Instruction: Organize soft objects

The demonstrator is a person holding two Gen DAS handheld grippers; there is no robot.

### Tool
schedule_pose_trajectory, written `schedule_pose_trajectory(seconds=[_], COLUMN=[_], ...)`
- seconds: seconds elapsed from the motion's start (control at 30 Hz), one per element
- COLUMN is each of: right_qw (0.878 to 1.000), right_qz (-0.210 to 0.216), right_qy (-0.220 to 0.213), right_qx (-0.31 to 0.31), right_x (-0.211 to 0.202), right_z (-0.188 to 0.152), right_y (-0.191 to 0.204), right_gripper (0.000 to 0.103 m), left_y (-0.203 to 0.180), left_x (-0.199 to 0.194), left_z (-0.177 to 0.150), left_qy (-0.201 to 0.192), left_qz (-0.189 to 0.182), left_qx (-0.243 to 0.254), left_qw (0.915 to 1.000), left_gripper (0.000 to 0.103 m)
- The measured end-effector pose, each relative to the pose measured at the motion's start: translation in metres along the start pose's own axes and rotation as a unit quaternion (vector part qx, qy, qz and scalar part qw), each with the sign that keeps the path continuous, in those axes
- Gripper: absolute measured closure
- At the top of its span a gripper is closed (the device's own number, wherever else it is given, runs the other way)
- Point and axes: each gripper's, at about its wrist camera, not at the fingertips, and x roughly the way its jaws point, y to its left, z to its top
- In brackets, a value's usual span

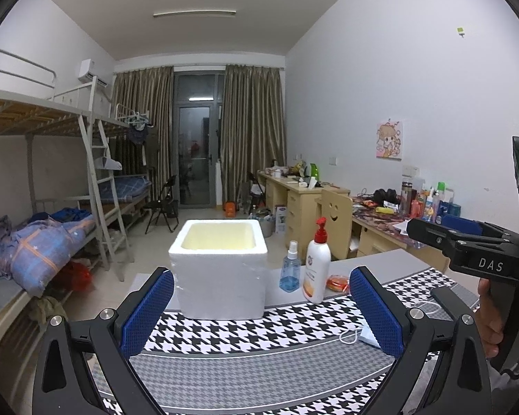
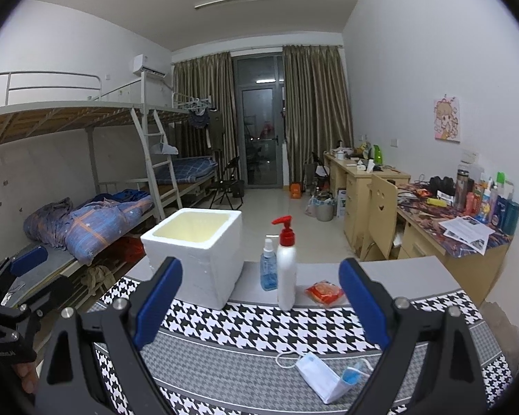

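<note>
A crumpled white and blue face mask (image 2: 325,377) lies on the houndstooth cloth (image 2: 245,325), low between the fingers of my right gripper (image 2: 261,307), which is open and holds nothing. In the left wrist view only the mask's edge (image 1: 366,335) shows, behind the right-hand finger. My left gripper (image 1: 259,311) is open and empty above the cloth, facing the open white foam box (image 1: 221,266). That foam box (image 2: 197,252) stands at the cloth's far left. An orange packet (image 2: 325,292) lies beyond the cloth on the grey tabletop.
A blue spray bottle (image 2: 268,269) and a white pump bottle with a red top (image 2: 286,269) stand right of the box. A dark flat item with a white cable (image 1: 449,297) lies at the right. Bunk beds (image 1: 52,235) stand at the left, cluttered desks (image 2: 449,228) at the right.
</note>
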Motion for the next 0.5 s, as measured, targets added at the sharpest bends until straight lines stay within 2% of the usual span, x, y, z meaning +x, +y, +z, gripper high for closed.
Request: schedule_pose_trajectory(seconds=[0.33,0.5], right_qw=[1.0,0.999], right_qz=[-0.019,-0.037], right_qy=[0.002,0.0], right_qx=[0.003,0.002], right_x=[-0.007,-0.01], right_z=[-0.013,-0.021], right_y=[-0.013,-0.02], right_gripper=[0.009,0.009], left_y=[-0.017,-0.026], left_x=[0.008,0.013], left_z=[-0.007,-0.011], left_qy=[0.004,0.004], left_qz=[-0.027,-0.026], left_qx=[-0.006,0.0], left_qw=[0.9996,0.9997], left_gripper=[0.001,0.001])
